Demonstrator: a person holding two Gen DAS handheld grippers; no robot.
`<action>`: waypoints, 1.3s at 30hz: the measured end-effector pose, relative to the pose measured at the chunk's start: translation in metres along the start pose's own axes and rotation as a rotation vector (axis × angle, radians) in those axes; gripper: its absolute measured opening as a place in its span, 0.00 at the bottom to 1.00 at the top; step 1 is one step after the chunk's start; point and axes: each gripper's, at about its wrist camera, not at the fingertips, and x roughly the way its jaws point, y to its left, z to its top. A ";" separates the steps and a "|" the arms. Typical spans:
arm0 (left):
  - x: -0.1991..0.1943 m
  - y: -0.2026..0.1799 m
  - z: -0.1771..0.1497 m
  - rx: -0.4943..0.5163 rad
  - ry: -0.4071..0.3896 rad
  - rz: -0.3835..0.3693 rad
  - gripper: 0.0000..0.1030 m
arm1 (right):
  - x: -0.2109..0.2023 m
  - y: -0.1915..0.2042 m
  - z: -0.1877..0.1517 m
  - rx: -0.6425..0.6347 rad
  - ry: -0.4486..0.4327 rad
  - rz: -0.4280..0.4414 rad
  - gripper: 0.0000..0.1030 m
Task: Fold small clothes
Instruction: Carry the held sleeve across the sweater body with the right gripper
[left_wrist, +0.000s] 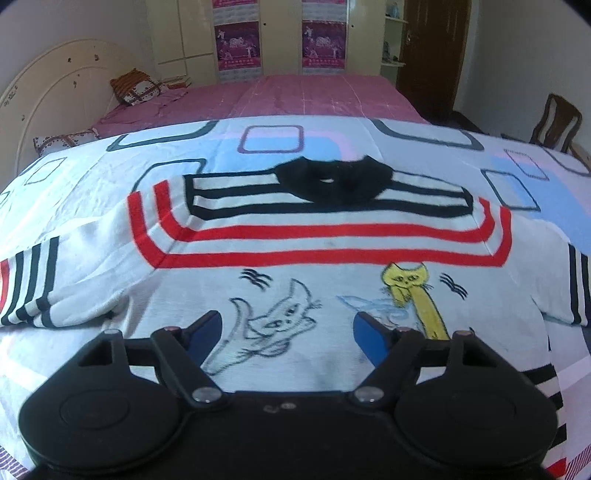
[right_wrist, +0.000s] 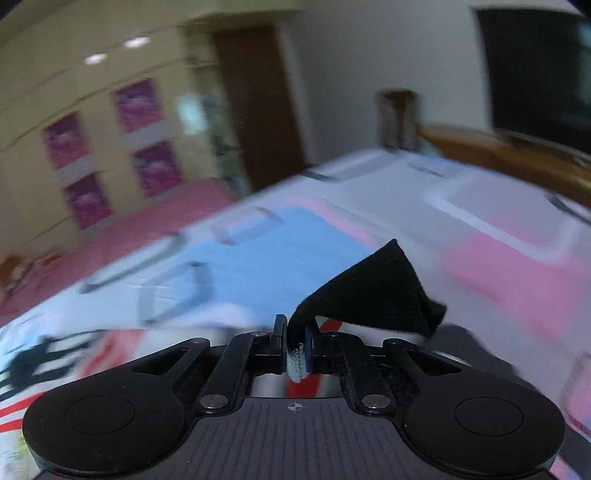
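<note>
The left gripper (left_wrist: 288, 336) is hovering with its jaws spread apart and nothing between them, over the cat drawings on the small white shirt (left_wrist: 332, 280). The shirt is lying flat on the patterned sheet (left_wrist: 92, 177), its black collar (left_wrist: 332, 181) at twelve o'clock and its striped sleeves reaching out at nine and three o'clock. The right gripper (right_wrist: 295, 349) is clenching a fold of the shirt's cloth, a black piece (right_wrist: 373, 295) standing up toward one o'clock; that view is blurred. Beyond, a pink bed (left_wrist: 314, 96) is lying at twelve o'clock.
</note>
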 end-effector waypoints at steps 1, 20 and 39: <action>-0.001 0.006 0.000 -0.008 -0.003 -0.002 0.75 | -0.003 0.019 0.000 -0.022 -0.004 0.038 0.08; 0.012 0.120 0.010 -0.133 -0.003 -0.084 0.75 | 0.028 0.294 -0.128 -0.241 0.348 0.422 0.20; 0.098 0.024 0.019 -0.085 0.066 -0.379 0.13 | -0.008 0.152 -0.107 -0.235 0.246 0.056 0.60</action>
